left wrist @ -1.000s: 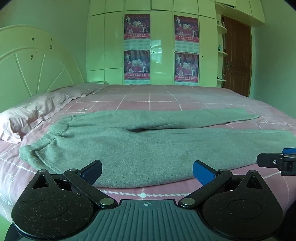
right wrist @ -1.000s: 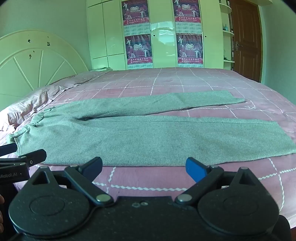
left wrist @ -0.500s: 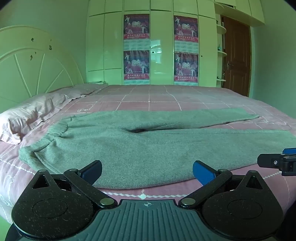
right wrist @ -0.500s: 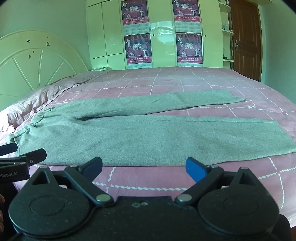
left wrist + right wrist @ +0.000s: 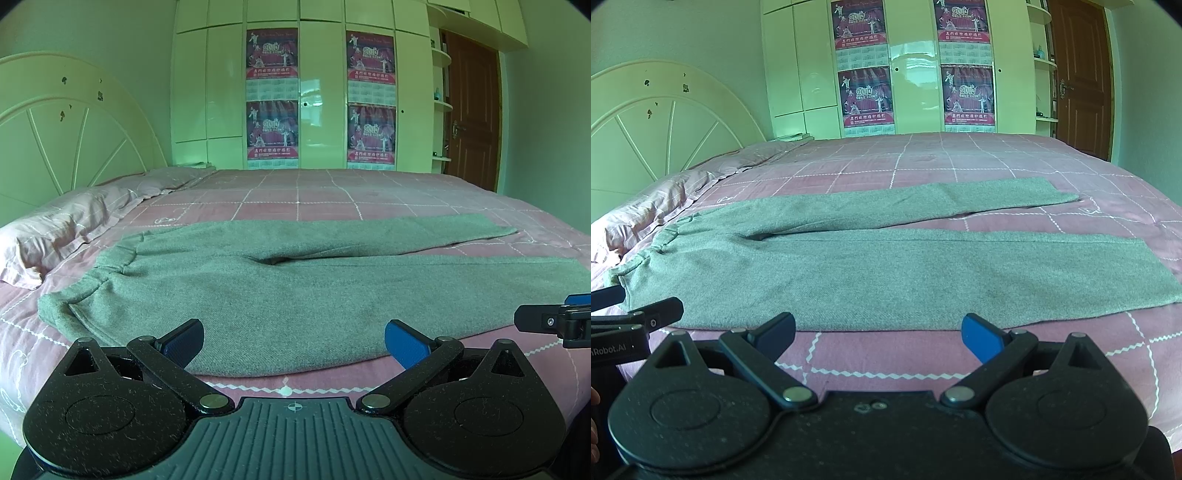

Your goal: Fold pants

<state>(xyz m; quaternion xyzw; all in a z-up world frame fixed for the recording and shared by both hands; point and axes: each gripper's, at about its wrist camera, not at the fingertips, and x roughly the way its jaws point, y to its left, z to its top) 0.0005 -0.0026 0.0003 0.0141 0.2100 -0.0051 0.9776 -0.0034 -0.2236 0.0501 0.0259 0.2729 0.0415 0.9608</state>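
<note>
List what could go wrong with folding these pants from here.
1. The grey pants lie with the far leg angled away from the near one, so folding one leg over the other may leave the cuffs misaligned.
2. The waistband is bunched near the pillow; creases could get folded in.
3. Both the left hand-held gripper and right hand-held gripper are open near the bed's edge, so a pinch might catch the pink sheet too.
</note>
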